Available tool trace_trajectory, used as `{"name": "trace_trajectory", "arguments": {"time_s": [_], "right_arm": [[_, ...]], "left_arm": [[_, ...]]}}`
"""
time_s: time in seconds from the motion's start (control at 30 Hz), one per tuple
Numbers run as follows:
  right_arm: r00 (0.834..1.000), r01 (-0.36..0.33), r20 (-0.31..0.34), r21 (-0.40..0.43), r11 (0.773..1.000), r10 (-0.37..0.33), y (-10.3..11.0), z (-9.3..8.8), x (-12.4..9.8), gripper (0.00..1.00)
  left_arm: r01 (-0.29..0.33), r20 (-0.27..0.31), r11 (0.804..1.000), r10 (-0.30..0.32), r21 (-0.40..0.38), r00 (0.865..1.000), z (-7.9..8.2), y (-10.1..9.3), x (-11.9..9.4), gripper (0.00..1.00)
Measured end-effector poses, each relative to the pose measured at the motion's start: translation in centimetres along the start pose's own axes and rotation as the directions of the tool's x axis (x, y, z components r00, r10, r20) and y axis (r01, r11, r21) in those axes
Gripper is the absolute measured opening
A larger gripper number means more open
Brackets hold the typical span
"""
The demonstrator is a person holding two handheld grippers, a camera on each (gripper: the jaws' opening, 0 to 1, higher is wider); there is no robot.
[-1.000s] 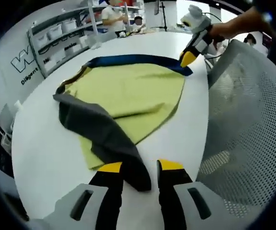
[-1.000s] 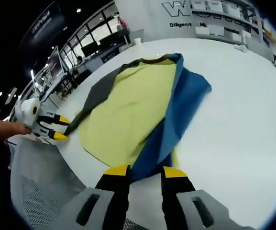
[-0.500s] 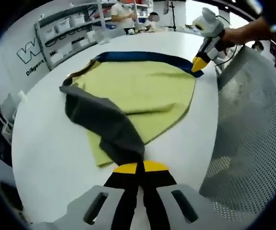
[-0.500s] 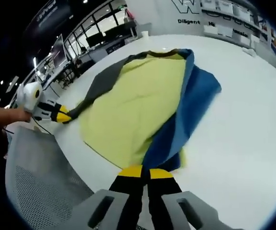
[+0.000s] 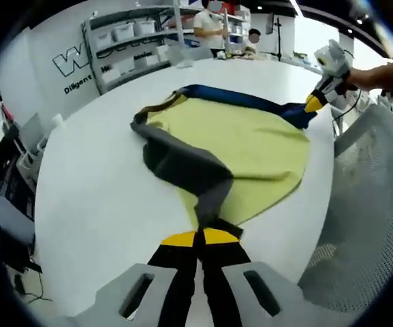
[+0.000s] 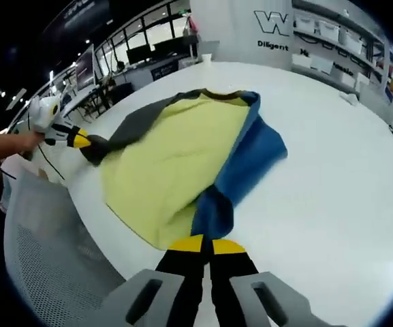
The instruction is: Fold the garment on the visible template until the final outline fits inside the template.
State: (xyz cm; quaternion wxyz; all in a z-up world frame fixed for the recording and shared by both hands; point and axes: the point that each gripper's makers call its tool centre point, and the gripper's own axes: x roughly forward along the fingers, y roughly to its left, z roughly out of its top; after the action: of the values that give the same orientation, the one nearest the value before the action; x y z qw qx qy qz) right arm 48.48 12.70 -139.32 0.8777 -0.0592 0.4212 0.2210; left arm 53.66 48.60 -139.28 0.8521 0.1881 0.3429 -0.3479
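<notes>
Two grippers clench one garment: the left gripper nips its grey sleeve, the right gripper its blue sleeve. Yellow-green in the body, it lies rumpled on the white table, near the edge by a mesh chair. No template outline can be made out.
</notes>
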Motion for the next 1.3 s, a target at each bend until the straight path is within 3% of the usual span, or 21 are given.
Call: {"name": "trace_trajectory", "arguments": {"time_s": [0.43,0.77,1.17,1.3], "right_arm": [[0.995,0.092,0.034,-0.013,0.996,-0.091,-3.9,1.1,-2.4,0.0],[0.993,0.11,0.041,0.007,0.994,-0.11,-4.4,1.1,-3.0,0.0],[0.992,0.121,0.042,0.029,0.992,-0.122,-5.0,1.2,-3.2,0.0],[0.992,0.121,0.04,0.034,0.992,-0.123,-5.2,1.4,-3.1,0.0]], "left_arm": [[-0.134,-0.002,0.987,0.134,-0.091,0.991,0.5,8.0,-3.4,0.04],[-0.221,-0.055,0.96,0.214,-0.171,0.975,0.1,13.1,-4.9,0.04],[-0.243,-0.151,0.917,0.204,-0.316,0.967,-1.0,16.9,-5.5,0.04],[-0.254,-0.198,0.886,0.189,-0.388,0.962,-1.6,18.4,-6.1,0.04]]}}
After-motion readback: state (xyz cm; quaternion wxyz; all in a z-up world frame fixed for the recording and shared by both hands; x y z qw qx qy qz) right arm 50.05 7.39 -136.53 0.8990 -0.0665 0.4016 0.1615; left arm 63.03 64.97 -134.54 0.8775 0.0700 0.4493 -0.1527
